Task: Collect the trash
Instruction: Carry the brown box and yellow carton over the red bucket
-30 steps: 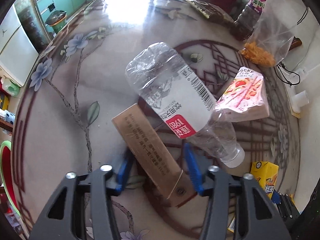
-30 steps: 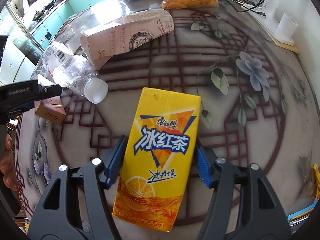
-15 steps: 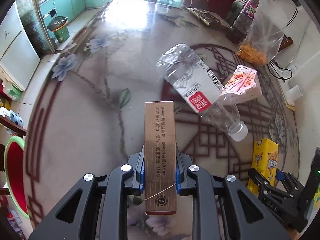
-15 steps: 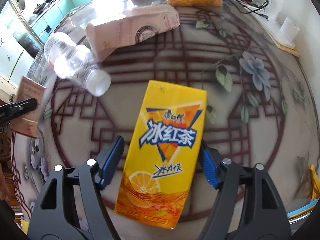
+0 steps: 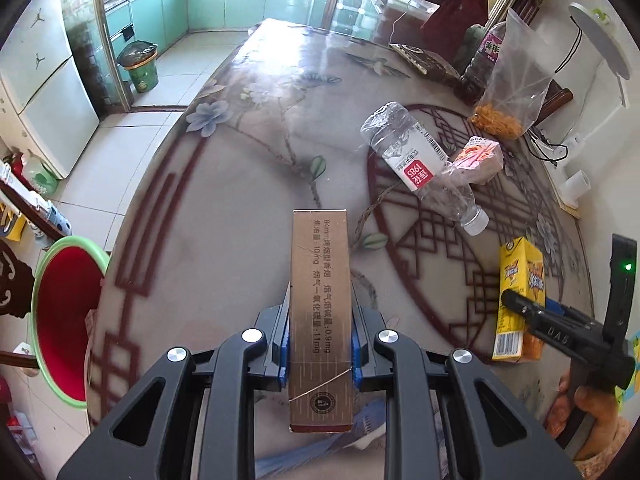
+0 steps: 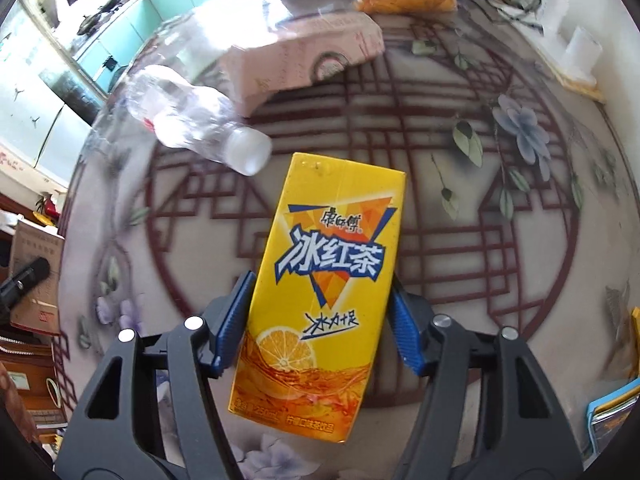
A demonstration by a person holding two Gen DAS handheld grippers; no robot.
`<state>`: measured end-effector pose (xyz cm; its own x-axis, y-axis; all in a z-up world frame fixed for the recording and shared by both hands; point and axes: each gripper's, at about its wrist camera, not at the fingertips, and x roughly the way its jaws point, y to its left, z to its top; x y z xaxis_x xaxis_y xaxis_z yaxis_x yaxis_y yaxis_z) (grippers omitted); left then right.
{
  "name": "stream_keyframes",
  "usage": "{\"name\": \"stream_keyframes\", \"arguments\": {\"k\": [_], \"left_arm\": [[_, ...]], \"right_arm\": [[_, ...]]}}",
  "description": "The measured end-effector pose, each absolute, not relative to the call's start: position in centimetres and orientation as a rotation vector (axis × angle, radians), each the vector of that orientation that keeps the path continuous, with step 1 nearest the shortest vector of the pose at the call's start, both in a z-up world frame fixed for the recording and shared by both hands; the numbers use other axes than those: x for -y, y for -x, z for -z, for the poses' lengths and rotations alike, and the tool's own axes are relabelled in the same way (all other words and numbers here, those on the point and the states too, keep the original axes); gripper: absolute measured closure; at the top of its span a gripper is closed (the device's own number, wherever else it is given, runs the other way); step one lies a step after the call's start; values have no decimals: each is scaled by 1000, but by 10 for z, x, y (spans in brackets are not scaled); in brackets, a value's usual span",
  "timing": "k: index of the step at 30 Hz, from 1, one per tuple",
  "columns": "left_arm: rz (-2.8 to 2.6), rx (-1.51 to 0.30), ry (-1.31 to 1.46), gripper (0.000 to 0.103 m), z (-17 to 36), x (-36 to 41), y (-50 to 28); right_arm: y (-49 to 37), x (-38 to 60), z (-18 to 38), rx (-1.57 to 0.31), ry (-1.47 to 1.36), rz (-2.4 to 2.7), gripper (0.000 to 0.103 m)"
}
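Flower-patterned table under glass. My left gripper clamped tight on brown cigarette carton, lifted above table. My right gripper, jaws just closing, pressing yellow tea carton.

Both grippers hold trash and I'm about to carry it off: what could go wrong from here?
1. The left gripper clamps the cigarette pack near its rear end; most sticks out ahead and could pivot or slip.
2. The right gripper's jaws have just been closing on the iced tea carton, low and skewed; it may twist loose.
3. The water bottle's cap lies near the carton's top corner; a bump could roll it.
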<state>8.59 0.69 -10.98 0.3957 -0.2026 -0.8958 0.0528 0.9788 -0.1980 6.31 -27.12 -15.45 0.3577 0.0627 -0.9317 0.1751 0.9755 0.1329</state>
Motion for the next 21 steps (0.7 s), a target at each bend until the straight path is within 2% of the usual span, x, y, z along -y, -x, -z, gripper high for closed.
{"name": "stream_keyframes", "arguments": {"k": [10, 21], "left_arm": [[137, -1136, 188, 84, 108, -44, -62], [145, -1144, 206, 84, 113, -80, -50]], "right_arm": [[-52, 223, 117, -1140, -162, 7, 41], [-46, 185, 113, -1143, -131, -12, 41]]}}
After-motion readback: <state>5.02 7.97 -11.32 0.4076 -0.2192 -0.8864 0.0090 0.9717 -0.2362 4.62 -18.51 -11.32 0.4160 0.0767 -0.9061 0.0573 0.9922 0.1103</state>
